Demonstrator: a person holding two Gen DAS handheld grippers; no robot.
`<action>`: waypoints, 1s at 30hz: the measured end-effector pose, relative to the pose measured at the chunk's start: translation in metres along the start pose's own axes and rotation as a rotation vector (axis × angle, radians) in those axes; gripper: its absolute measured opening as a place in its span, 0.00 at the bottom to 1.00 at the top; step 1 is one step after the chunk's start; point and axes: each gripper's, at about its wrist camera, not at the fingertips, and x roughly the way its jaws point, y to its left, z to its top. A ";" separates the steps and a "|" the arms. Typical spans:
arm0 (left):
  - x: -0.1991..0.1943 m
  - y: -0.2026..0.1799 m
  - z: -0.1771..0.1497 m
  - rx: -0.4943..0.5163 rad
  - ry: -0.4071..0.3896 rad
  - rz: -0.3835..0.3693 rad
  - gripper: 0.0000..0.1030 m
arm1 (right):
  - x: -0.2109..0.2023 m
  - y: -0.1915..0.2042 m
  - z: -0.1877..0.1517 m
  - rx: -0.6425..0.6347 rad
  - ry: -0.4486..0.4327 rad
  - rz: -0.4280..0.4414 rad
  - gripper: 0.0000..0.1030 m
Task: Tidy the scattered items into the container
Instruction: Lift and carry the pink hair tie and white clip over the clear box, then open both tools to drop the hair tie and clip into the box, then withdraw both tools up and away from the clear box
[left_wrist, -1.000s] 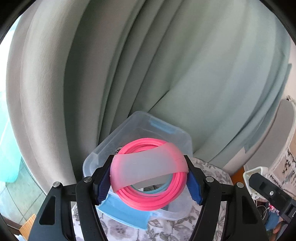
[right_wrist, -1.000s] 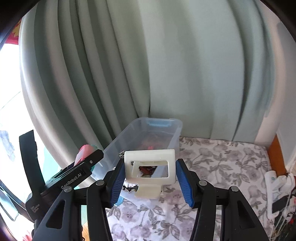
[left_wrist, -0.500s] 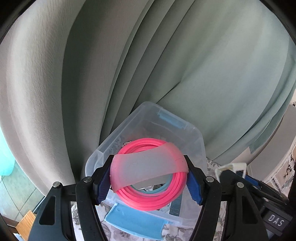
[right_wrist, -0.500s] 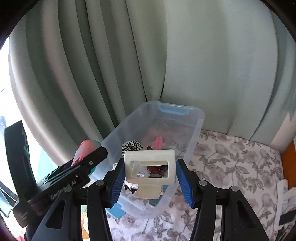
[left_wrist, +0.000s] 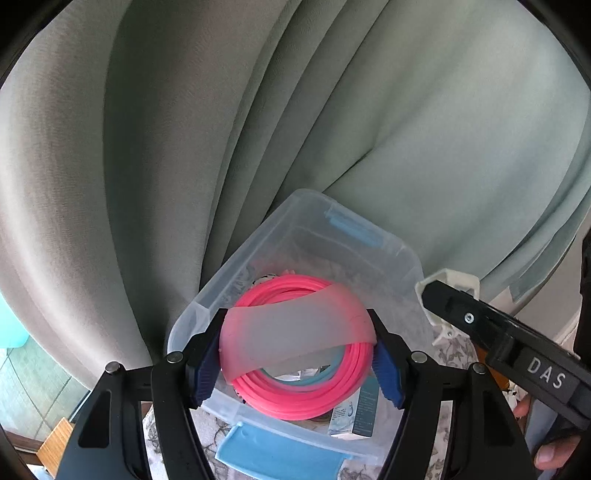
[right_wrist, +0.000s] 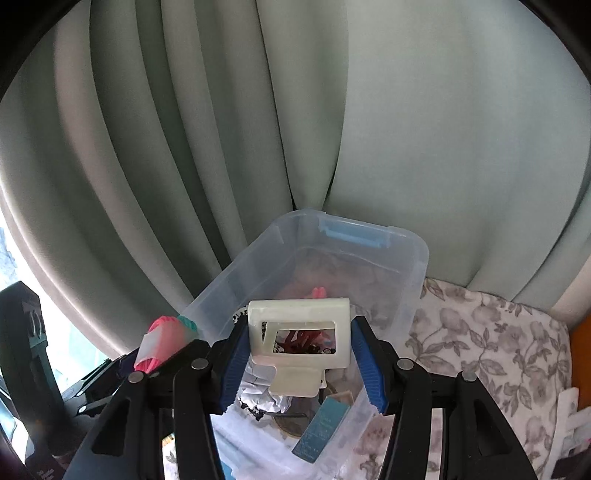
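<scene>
Holding a coil of pink cord (left_wrist: 295, 369) wrapped in a frosted band, the left gripper (left_wrist: 297, 358) hangs above the near end of a clear plastic container (left_wrist: 402, 254), its blue pads pressed against both sides of the coil. Just beside it, the right gripper (right_wrist: 297, 360) clamps a cream plastic frame (right_wrist: 299, 328) between its own blue pads, poised over the same container, which stands on a floral-print cloth (right_wrist: 480, 332) against pale green curtains (right_wrist: 424, 129). Inside the bin lie a small teal box (right_wrist: 321, 428), a crumpled silver wrapper (right_wrist: 258, 391) and some pink and red pieces too small to identify. A person's fingers (left_wrist: 554, 452) show at the lower right of the left view, behind the other tool.
</scene>
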 end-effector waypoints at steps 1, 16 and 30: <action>0.000 0.000 0.000 -0.005 0.004 -0.004 0.70 | 0.003 0.000 0.001 -0.002 0.009 -0.002 0.56; -0.008 0.001 -0.010 -0.043 0.049 -0.038 0.80 | 0.004 0.007 0.011 -0.020 0.028 -0.039 0.66; -0.035 -0.006 -0.002 0.032 0.006 -0.063 0.96 | -0.013 -0.007 0.006 0.021 0.007 -0.065 0.87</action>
